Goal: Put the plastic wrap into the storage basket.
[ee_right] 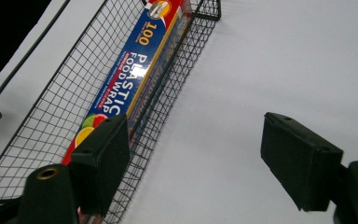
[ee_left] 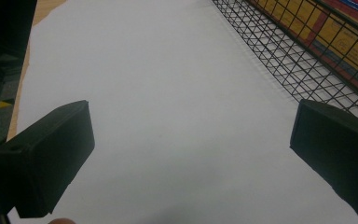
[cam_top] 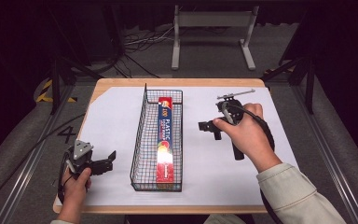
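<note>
A black wire basket stands lengthwise in the middle of the table. In it lies a long blue and red plastic food wrap box. My left gripper rests near the front left, just left of the basket, open and empty. To the right of the basket a hand holds my right gripper, which is open, empty and pointed at the basket. The left gripper view has the gripper over bare white paper, with the basket and box at top right. The right gripper looks onto the box inside the basket.
A white sheet covers the wooden table. Behind the table a white metal stand and loose cables lie on the floor. Dark tripod legs stand off both far corners.
</note>
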`<state>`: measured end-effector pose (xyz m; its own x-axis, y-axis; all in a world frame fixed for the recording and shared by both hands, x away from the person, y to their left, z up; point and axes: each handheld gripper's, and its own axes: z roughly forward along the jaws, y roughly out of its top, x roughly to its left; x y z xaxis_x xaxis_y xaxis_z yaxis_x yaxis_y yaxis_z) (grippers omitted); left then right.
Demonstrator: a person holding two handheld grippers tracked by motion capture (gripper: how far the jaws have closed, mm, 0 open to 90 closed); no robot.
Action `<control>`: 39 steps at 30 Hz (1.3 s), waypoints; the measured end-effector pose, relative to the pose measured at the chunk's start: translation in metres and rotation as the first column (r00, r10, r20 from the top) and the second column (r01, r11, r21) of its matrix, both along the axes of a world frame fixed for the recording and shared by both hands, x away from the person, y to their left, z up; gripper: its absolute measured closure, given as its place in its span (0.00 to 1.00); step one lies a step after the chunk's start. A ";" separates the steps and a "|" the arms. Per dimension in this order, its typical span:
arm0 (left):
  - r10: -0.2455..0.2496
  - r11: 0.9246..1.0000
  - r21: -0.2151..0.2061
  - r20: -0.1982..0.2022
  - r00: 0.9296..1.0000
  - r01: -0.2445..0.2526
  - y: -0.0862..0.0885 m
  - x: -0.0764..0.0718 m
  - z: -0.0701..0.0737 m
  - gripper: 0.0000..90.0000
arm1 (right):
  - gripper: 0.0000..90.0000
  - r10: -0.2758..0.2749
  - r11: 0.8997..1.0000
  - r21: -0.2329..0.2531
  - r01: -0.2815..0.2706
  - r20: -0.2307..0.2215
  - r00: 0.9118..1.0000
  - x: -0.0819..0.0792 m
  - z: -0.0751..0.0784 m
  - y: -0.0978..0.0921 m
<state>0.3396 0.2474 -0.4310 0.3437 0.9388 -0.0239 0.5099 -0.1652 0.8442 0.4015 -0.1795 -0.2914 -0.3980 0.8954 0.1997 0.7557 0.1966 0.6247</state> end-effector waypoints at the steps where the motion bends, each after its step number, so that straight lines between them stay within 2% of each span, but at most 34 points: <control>1: 0.001 1.000 0.002 0.000 1.000 -0.001 0.000 0.000 0.000 0.00 | 0.27 0.007 1.000 -0.007 -0.006 0.008 1.000 0.000 0.000 -0.002; 3: 0.002 1.000 0.000 -0.001 1.000 -0.002 0.000 -0.001 0.000 0.00 | 0.26 0.020 1.000 -0.016 -0.019 0.016 1.000 0.001 0.001 -0.005; 6: 0.004 1.000 -0.007 0.003 1.000 -0.004 0.002 -0.002 0.001 0.00 | 0.22 0.052 0.998 -0.051 -0.049 0.053 0.997 0.003 0.003 -0.017; 8: 0.004 1.000 -0.009 0.002 1.000 -0.004 0.002 -0.003 0.001 0.00 | 0.22 0.052 0.998 -0.048 -0.049 0.060 0.997 0.003 0.005 -0.024; 12: -0.001 1.000 -0.012 0.001 1.000 0.001 0.002 -0.003 0.001 0.00 | 0.18 0.080 0.995 -0.075 -0.072 0.103 0.991 0.004 0.005 -0.037; 16: -0.024 1.000 -0.008 0.001 1.000 0.024 0.001 -0.004 0.002 0.00 | 0.17 0.129 0.987 -0.115 -0.115 0.117 0.985 0.004 0.002 -0.047; 20: -0.046 0.999 -0.010 0.008 0.999 0.046 0.000 -0.005 0.004 0.00 | 0.15 0.159 0.984 -0.103 -0.144 0.154 0.975 0.003 -0.001 -0.056; 22: -0.050 0.999 -0.009 0.009 0.999 0.050 0.000 -0.005 0.004 0.00 | 0.15 0.163 0.984 -0.100 -0.148 0.157 0.974 0.002 -0.002 -0.058; 24: -0.054 0.998 -0.014 0.006 0.999 0.054 0.000 -0.005 0.004 0.00 | 0.15 0.180 0.980 -0.116 -0.161 0.177 0.968 0.001 -0.008 -0.065; 26: -0.057 0.998 -0.017 0.006 0.998 0.057 0.000 -0.006 0.004 0.00 | 0.15 0.180 0.980 -0.113 -0.161 0.182 0.967 0.000 -0.010 -0.066; 28: -0.072 0.997 -0.017 0.013 0.997 0.072 -0.001 -0.006 0.004 0.00 | 0.15 0.194 0.977 -0.126 -0.171 0.205 0.959 0.001 -0.018 -0.071; 30: -0.073 0.997 -0.009 0.010 0.997 0.073 -0.002 -0.007 0.005 0.00 | 0.15 0.210 0.975 -0.128 -0.184 0.244 0.947 0.002 -0.026 -0.077; 32: -0.074 0.997 -0.002 0.012 0.997 0.074 -0.003 -0.007 0.005 0.00 | 0.15 0.211 0.975 -0.119 -0.186 0.260 0.942 0.003 -0.035 -0.083; 35: -0.079 0.997 -0.001 0.017 0.997 0.079 -0.005 -0.008 0.005 0.00 | 0.15 0.216 0.975 -0.113 -0.192 0.264 0.940 0.002 -0.048 -0.091; 37: -0.078 0.997 -0.001 0.019 0.997 0.078 -0.004 -0.008 0.006 0.00 | 0.15 0.216 0.975 -0.115 -0.191 0.266 0.940 0.001 -0.051 -0.093; 39: -0.077 0.997 -0.005 0.021 0.997 0.077 -0.004 -0.008 0.006 0.00 | 0.15 0.205 0.978 -0.101 -0.184 0.275 0.939 -0.001 -0.058 -0.100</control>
